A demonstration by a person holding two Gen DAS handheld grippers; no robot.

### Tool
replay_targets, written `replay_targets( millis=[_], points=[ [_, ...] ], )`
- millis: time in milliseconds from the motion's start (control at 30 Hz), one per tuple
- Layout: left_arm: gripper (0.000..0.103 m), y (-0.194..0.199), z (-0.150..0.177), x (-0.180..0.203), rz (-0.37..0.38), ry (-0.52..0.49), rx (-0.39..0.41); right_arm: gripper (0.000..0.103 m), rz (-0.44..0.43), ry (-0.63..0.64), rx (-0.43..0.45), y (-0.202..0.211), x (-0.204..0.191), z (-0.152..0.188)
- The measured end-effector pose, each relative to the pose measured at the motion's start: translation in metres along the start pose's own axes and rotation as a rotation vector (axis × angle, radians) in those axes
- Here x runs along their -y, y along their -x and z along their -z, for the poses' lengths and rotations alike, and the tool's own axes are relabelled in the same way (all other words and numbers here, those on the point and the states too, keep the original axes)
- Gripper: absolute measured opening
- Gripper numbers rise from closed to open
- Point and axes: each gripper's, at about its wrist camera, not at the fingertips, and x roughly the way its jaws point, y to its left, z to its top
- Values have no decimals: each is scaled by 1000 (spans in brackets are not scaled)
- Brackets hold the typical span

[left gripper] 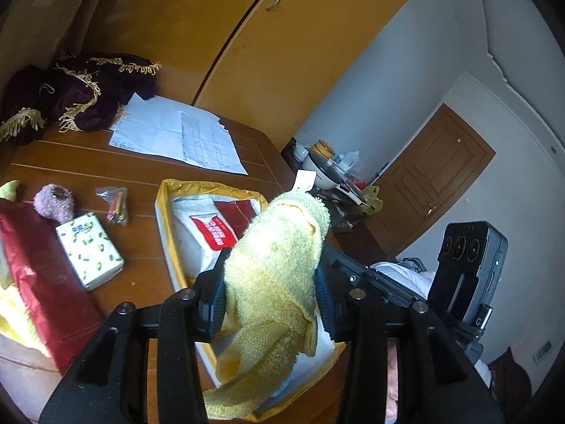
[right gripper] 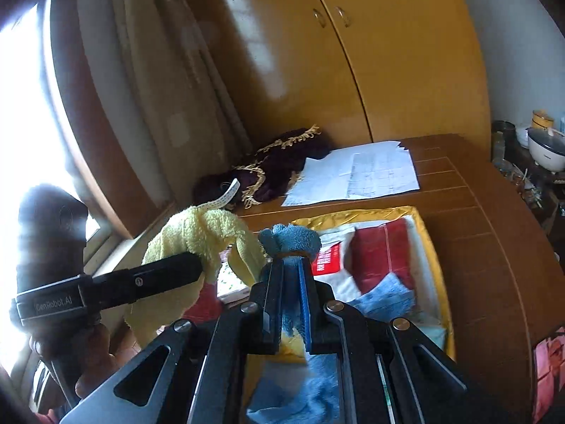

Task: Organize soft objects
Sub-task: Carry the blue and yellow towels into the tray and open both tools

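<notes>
Terry cloth, yellow: you have the yellow towel (left gripper: pixel 279 265) pinched between the pads of the left gripper (left gripper: pixel 272 289); it bunches above the jaws and a tail hangs below them, over the near end of the yellow-lined box (left gripper: pixel 162 212).
Terry cloth, blue: the right gripper (right gripper: pixel 291 282) is pressed together on the blue towel (right gripper: pixel 291 240), a knot of it standing above the fingertips and the rest trailing down towards the box floor.
Location of both: lifted off the counter (left gripper: pixel 88 173), held side by side above the box; in the right wrist view the two bundles sit just beside each other, and I cannot tell if they touch.
Box contents: a white bag with a red label (left gripper: pixel 212 233) and a red packet lie inside; more blue cloth (right gripper: pixel 385 300) rests by them.
Step in hand (judged): lowering the towels into the box.
How to do it well: bring one gripper down at a time so the tails do not tangle. Let the hanging end land first, then lower the bunch onto it so the cloth folds instead of draping the rim. Spread the jaws only once the weight is resting.
Risk: terry loops may cling to the pads; lift straight up after letting go.
Left on the counter: a pink fuzzy item (left gripper: pixel 54 201), possibly next.
</notes>
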Motion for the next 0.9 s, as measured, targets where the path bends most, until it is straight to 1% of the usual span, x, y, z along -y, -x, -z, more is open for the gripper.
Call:
replay_targets(
  millis=[67, 133, 200, 233, 300, 367, 400, 500, 567, 667, 733, 800, 900],
  points=[
    [41, -24, -9, 0, -12, 22, -26, 9, 22, -33, -16, -9, 13, -8],
    [41, -48, -13, -2, -36, 33, -55, 9, 44, -75, -33, -20, 33, -11],
    [41, -69, -14, -8, -66, 52, -73, 9, 72, -116, -64, -34, 51, -8],
    [41, -79, -13, -12, -79, 72, -97, 9, 79, -141, -76, -40, 57, -6],
    [41, -92, -10, -18, -96, 95, -120, 9, 103, -163, -98, -49, 66, -1],
    [41, -96, -5, -18, -143, 71, -110, 10, 123, -178, -115, -55, 70, 4],
    [41, -97, -3, -18, -151, 67, -106, 13, 126, -188, -120, -56, 72, 6],
    [41, -102, 0, -20, -159, 68, -113, 13, 135, -188, -117, -60, 74, 11],
    [41, -106, 1, -23, -175, 71, -131, 13, 123, -176, -116, -61, 73, 12],
    [41, -111, -7, -21, -181, 82, -161, 13, 117, -161, -137, -64, 74, 4],
    [41, -113, -19, -13, -210, 47, -154, 13, 107, -151, -153, -64, 76, -6],
    [41, -117, -31, -4, -211, 21, -158, 13, 95, -141, -178, -67, 78, -19],
    [41, -121, -33, -4, -222, 34, -172, 13, 138, -102, -204, -75, 73, -25]
  ],
)
